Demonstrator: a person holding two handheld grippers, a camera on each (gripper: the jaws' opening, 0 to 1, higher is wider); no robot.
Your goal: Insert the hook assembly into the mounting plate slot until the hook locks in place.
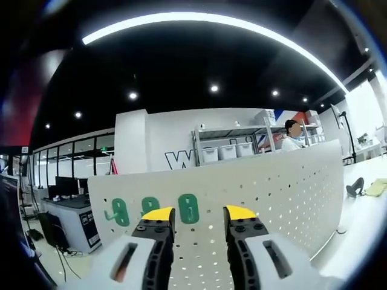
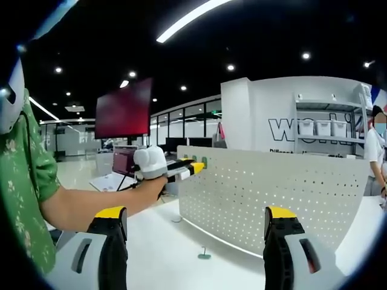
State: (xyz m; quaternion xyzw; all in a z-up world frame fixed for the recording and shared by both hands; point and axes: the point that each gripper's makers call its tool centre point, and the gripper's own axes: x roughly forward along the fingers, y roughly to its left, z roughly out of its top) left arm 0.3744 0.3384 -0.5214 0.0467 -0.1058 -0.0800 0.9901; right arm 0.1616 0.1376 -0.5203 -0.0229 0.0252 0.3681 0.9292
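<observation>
I see an open office under a black ceiling with a long strip light and spotlights, white walls, metal shelving holding bins, glass partitions.

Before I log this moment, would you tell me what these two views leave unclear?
- Left gripper view: the lower pegboard is covered by the left gripper.
- Same view: the green mounting plates show no slot detail; too small, one partly behind a fingertip.
- Right gripper view: the small green piece on the table is too small to identify.
- Right gripper view: the plates are hidden behind the left gripper's tips there.
</observation>
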